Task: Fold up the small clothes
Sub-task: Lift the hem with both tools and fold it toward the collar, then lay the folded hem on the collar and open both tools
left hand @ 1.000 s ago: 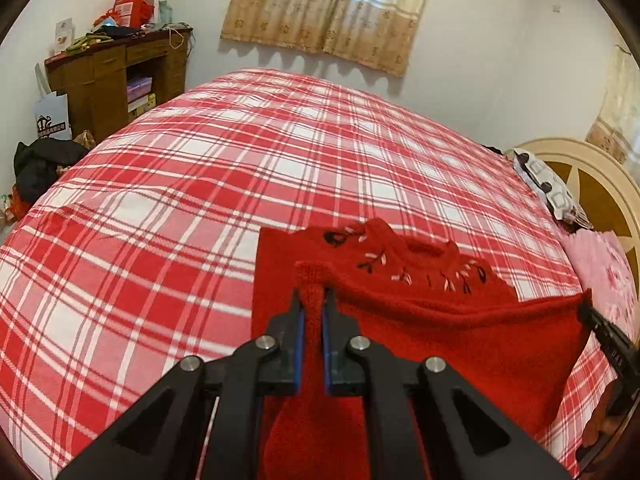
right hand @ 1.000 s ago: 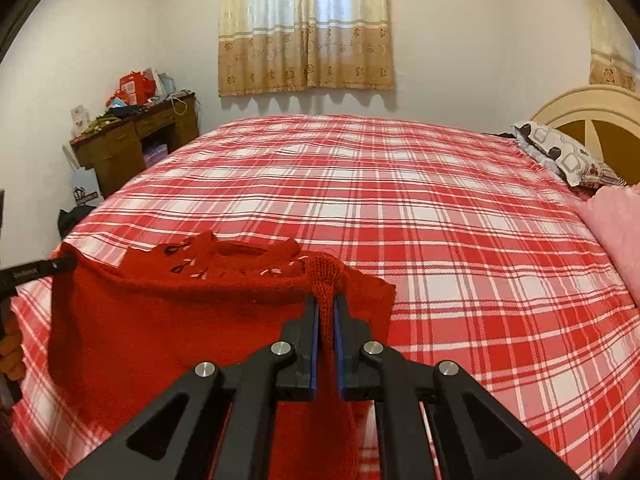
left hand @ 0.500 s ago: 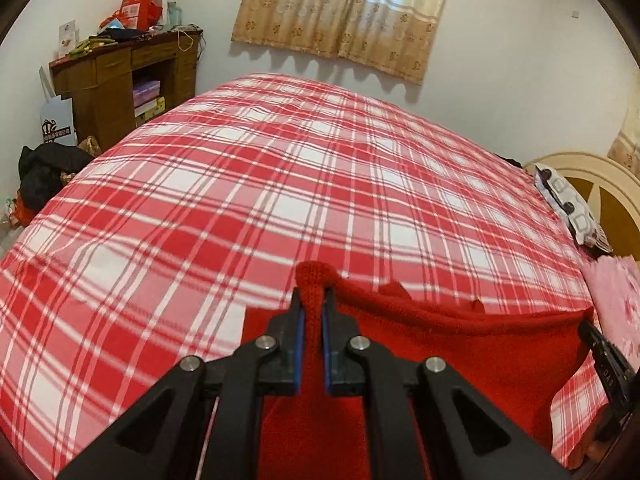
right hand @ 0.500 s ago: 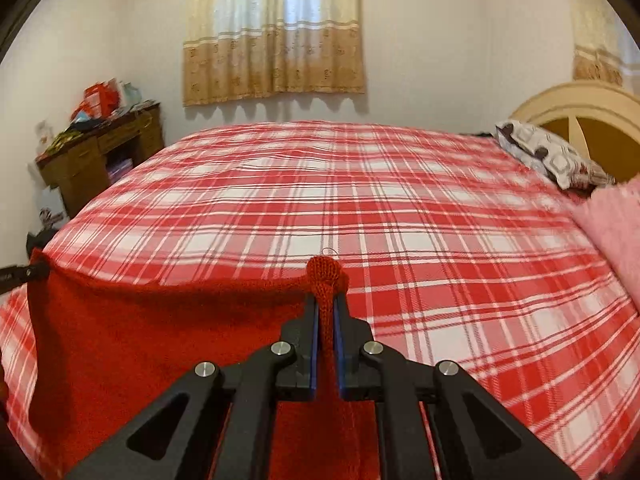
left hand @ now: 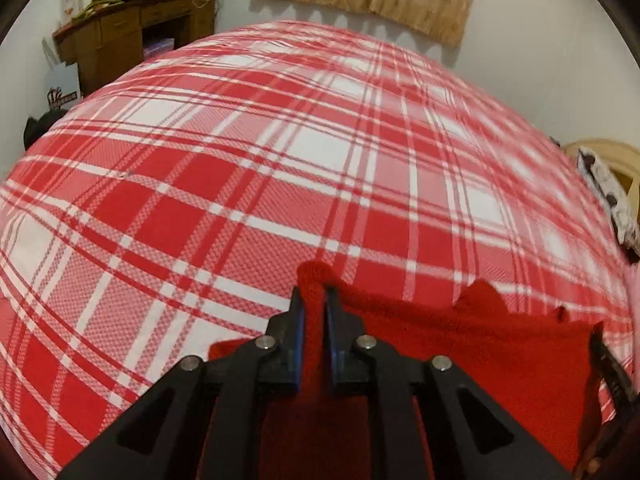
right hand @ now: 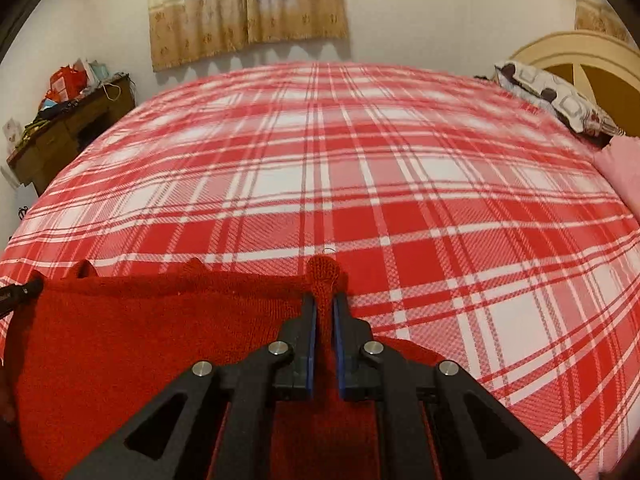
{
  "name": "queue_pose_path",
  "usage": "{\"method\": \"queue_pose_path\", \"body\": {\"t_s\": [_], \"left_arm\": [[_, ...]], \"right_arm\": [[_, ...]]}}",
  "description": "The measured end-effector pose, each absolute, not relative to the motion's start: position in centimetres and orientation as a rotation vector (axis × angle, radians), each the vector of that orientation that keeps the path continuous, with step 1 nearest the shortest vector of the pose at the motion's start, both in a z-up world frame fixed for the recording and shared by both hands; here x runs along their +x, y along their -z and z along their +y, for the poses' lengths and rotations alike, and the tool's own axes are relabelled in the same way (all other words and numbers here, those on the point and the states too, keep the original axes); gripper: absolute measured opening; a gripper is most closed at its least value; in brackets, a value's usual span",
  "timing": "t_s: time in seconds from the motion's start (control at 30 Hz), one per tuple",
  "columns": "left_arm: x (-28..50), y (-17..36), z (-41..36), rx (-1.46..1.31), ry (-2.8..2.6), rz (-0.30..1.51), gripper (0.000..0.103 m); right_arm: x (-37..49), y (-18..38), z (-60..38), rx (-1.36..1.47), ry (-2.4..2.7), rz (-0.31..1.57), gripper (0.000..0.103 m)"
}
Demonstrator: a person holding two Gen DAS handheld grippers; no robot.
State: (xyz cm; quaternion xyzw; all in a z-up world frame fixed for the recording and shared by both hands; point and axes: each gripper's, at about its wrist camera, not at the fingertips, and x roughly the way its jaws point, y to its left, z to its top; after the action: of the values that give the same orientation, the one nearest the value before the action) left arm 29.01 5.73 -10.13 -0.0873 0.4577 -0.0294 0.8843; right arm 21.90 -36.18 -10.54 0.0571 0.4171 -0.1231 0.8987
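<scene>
A red knitted sweater (left hand: 460, 344) lies on the plaid bed, its held edge stretched straight between both grippers just above the sheet. My left gripper (left hand: 314, 294) has the sweater's left corner between its blue pads. The jaws are opening a little, but the cloth still stands pinched above the fingertips. My right gripper (right hand: 324, 298) is shut on the other corner of the sweater (right hand: 140, 332), whose knit tip pokes up past the fingers. Each gripper shows at the edge of the other's view: the right gripper (left hand: 608, 364) and the left gripper (right hand: 20, 294). The sweater's embroidered front is hidden.
The red and white plaid bedspread (right hand: 400, 180) stretches far ahead. A patterned pillow (right hand: 552, 96), a cream headboard (right hand: 580, 52) and a pink blanket (right hand: 624, 168) are at the right. A cluttered wooden desk (left hand: 132, 32) stands by the left wall.
Both grippers have carried the sweater's edge forward and down toward the bed. The embroidered front, seen a second ago, is now covered by the folded-over layer.
</scene>
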Motion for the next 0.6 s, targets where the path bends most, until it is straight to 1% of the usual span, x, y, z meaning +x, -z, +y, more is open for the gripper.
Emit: {"method": "queue_pose_path", "body": {"t_s": [0.13,0.17,0.23,0.27,0.3,0.33,0.37,0.4,0.43,0.5,0.57,0.6], "left_arm": [[28.9,10.0,5.2,-0.128,0.038,0.962,0.019],[28.8,10.0,4.9,-0.105,0.032,0.962,0.021],[28.6,9.8,4.5,-0.061,-0.003,0.962,0.031],[28.5,9.6,4.5,-0.051,-0.019,0.967,0.043],[28.2,9.3,4.6,-0.040,-0.033,0.971,0.046],[27.2,8.4,4.7,-0.023,-0.044,0.960,0.046],[26.6,8.1,4.8,-0.011,-0.041,0.942,0.046],[25.7,7.4,4.7,0.013,-0.033,0.911,0.047],[24.4,6.6,4.4,0.060,-0.034,0.881,0.048],[22.5,5.8,3.7,0.128,-0.051,0.856,0.060],[20.6,5.4,3.4,0.134,-0.029,0.849,0.065],[19.5,5.3,3.2,0.130,-0.012,0.857,0.066]], "right_arm": [[22.4,10.8,-35.5,0.070,0.274,0.891,0.011],[22.5,10.8,-35.3,0.057,0.273,0.897,0.011],[22.3,10.2,-35.6,0.080,0.248,0.891,0.013],[21.7,9.5,-36.0,0.111,0.237,0.869,0.013],[20.7,8.3,-36.5,0.145,0.234,0.822,0.013],[19.1,6.8,-36.9,0.178,0.241,0.758,0.015],[18.0,5.6,-37.2,0.194,0.251,0.718,0.026],[16.8,4.5,-37.2,0.198,0.262,0.693,0.035],[15.3,3.5,-36.9,0.193,0.269,0.670,0.049],[13.1,2.9,-35.8,0.161,0.258,0.660,0.051],[11.8,3.1,-34.6,0.115,0.248,0.688,0.051],[10.7,3.5,-33.7,0.085,0.249,0.707,0.051]]}}
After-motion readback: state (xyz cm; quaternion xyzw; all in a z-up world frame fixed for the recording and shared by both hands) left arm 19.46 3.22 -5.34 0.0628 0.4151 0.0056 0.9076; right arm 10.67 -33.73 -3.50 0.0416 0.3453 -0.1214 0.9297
